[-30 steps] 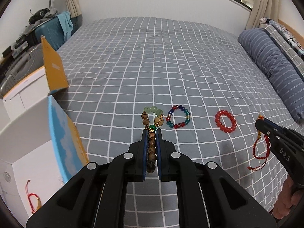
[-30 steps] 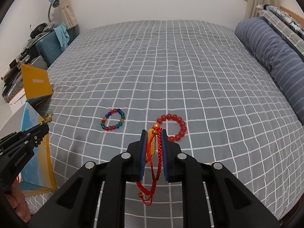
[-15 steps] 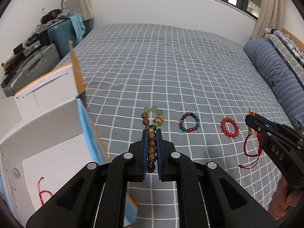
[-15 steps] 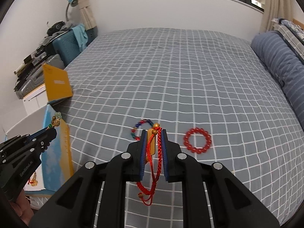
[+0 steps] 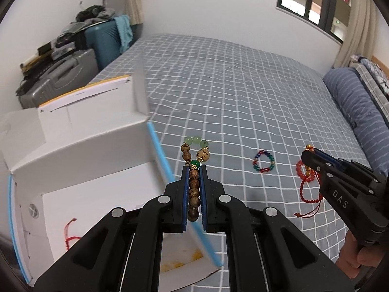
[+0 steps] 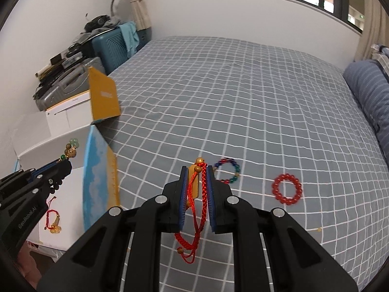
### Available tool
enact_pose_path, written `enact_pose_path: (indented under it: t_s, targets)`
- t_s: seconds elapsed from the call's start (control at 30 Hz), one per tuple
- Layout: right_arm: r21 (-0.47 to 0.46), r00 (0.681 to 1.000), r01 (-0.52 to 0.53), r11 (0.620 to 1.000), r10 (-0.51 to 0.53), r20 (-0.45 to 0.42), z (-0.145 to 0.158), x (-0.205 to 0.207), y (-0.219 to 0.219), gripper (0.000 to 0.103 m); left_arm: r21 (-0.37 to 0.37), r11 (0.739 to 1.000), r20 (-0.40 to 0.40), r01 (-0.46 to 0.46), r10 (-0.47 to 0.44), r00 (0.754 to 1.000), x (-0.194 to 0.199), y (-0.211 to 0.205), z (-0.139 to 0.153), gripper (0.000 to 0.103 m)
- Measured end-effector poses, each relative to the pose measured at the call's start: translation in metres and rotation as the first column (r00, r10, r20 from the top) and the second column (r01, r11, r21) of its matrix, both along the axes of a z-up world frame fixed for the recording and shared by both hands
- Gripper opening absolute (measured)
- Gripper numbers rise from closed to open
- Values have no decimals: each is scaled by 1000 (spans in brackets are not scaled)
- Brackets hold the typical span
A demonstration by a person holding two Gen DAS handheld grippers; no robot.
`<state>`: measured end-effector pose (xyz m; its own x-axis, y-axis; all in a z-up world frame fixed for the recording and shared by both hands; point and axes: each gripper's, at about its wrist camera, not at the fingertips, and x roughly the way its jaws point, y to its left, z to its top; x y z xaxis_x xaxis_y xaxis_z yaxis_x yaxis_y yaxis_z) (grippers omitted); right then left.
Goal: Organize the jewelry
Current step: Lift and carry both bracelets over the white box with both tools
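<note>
Bed [image 6: 243,92]: wide, covered by a grey sheet with a white grid; carries the loose jewelry.

Open white cardboard box [image 5: 80,155]: blue-and-yellow outer faces, flaps raised, standing at the bed's left edge. On its floor lies a thin red cord bracelet [image 6: 52,220] with a yellow charm.

Left gripper [image 5: 194,168]: black, blue-padded jaws clenched on a brown wooden bead bracelet [image 5: 194,189] with pale green and dark green beads at its far end; held above the box's near wall.

Right gripper [image 6: 197,170]: black, jaws clenched on a braided red cord bracelet [image 6: 205,189] with gold beads and a flat amber pendant; loose cord ends hang below the jaws, over the bed.

Round red bead bracelet [image 6: 287,188]: lying flat on the sheet, right of the right gripper.

Multicoloured bead bracelet [image 6: 227,170] in blue, red and green: lying flat on the sheet, just beyond the right gripper's tips, apart from the red one.
</note>
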<state>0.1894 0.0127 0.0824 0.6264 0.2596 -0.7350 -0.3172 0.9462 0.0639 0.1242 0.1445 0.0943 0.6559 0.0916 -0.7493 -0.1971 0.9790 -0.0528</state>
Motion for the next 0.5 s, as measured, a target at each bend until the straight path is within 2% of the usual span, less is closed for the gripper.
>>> enact_pose_path:
  t_s: [0.3, 0.5]
  targets:
    - [1, 995, -101, 995, 101, 11, 5, -12, 55, 14, 4, 996, 1, -94, 94, 996, -26, 49, 2, 8]
    - [-9, 982, -186, 983, 186, 17, 7, -25, 101, 14, 5, 984, 2, -181, 181, 984, -51, 91, 4, 8]
